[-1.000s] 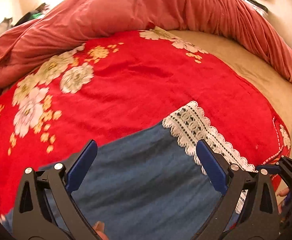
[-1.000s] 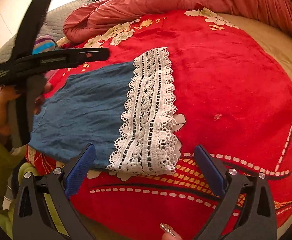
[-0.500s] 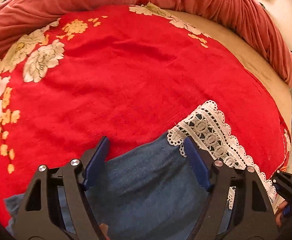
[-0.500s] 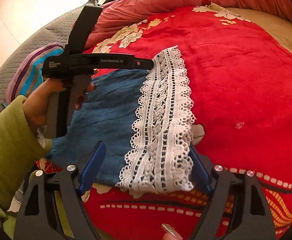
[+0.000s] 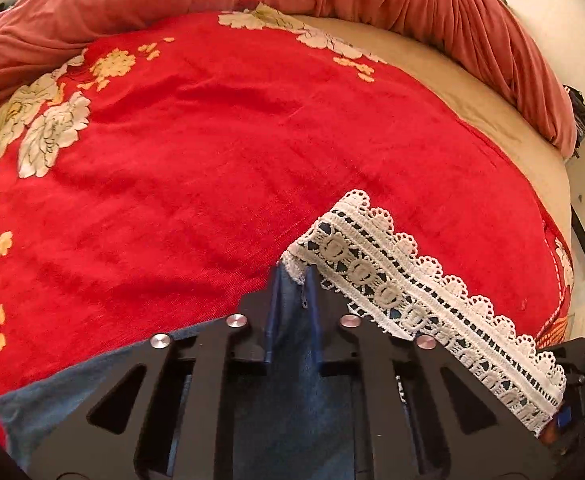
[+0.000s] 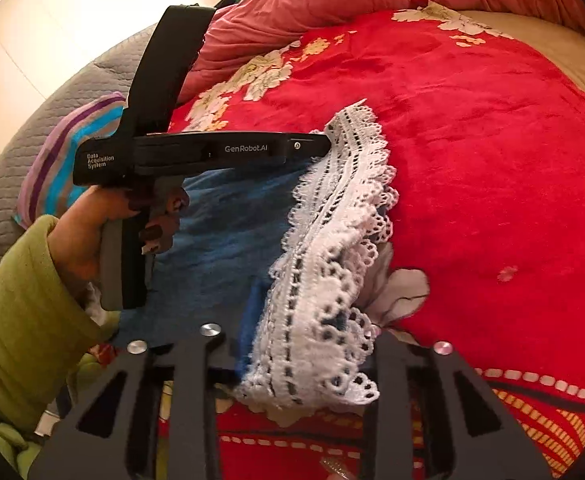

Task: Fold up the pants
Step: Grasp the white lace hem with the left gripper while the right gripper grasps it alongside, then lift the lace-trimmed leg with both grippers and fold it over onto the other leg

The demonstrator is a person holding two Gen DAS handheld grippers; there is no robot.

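Both hand-held grippers point(image 5: 294, 280) point(image 6: 312, 320) apparently clamping pants point(image 6: 220, 232)

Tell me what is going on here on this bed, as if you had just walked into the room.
A person holding a gripper in each hand is folding blue pants with a white lace hem on a red floral blanket. The left gripper has just closed on the blue cloth at the hem's far corner. The right gripper has just been closing and now bunches the lace at the near corner. The pants are not yet folded over.

blue pants point(image 5: 292, 400), white lace hem point(image 5: 412, 292), red floral blanket point(image 5: 212, 160)
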